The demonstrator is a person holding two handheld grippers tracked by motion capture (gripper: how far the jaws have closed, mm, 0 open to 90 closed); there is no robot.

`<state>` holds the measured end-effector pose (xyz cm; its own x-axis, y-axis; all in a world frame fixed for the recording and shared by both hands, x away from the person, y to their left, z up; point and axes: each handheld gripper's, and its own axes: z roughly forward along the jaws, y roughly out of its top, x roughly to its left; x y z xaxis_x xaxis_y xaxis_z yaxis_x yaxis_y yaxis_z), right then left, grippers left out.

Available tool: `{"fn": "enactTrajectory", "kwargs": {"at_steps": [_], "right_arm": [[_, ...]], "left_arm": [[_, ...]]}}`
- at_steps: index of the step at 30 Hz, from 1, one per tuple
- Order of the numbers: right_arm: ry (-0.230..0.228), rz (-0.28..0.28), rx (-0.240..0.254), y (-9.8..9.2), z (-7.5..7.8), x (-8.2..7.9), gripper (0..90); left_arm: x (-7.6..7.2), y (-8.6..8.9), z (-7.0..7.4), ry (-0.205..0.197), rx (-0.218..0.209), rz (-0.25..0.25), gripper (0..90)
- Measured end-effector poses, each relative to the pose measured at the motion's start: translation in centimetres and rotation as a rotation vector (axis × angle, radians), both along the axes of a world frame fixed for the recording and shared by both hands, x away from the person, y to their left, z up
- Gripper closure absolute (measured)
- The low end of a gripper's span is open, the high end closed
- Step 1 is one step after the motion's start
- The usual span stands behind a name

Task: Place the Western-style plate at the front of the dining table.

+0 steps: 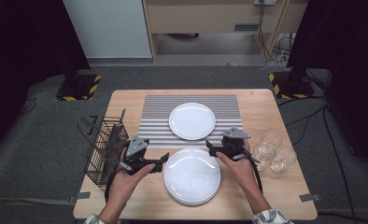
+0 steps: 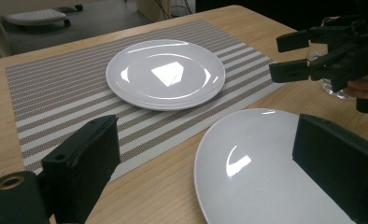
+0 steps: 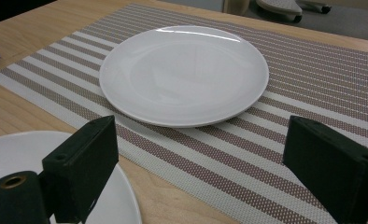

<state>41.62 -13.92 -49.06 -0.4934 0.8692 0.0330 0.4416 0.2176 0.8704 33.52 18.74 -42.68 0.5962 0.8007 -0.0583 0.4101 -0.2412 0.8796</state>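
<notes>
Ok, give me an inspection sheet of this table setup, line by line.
Surface: wooden table with a striped placemat at the back.
Job's things: one white plate on the placemat; a stack of plates at the near edge.
Clutter: wire basket on the left; three clear glasses on the right.
Grippers: left hand-held gripper and right hand-held gripper both open, flanking the stack.
Cables: one trails from each gripper; more lie on the floor at the right.
Surroundings: grey carpet, black stands with hazard-striped bases.
</notes>
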Motion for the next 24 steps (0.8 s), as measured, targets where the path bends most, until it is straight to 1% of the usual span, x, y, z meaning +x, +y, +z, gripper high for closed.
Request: {"fn": "enactTrajectory", "kwargs": {"at_steps": [4,6,13,18,24], "right_arm": [[-0.002,-0.001,-0.001,0.0,0.0,0.0,10.3],[0.001,0.001,-0.004,0.0,0.0,0.0,10.3],[0.002,0.001,-0.002,0.1,0.0,0.0,10.3],[0.001,-0.001,-0.002,0.1,-0.1,0.1,10.3],[0.0,-0.002,-0.001,0.0,-0.1,0.1,10.3]], "left_arm": [[-0.9,0.5,0.5,-0.001,0.0,-0.004,6.7],[-1.2,0.9,0.8,-0.003,0.006,0.002,6.6],[-1.8,2.8,1.7,-0.017,-0.017,0.032,6.7],[-2.4,3.3,2.3,-0.023,-0.02,0.015,6.6],[-2.8,4.2,2.9,-0.029,-0.016,0.02,6.6]]}}
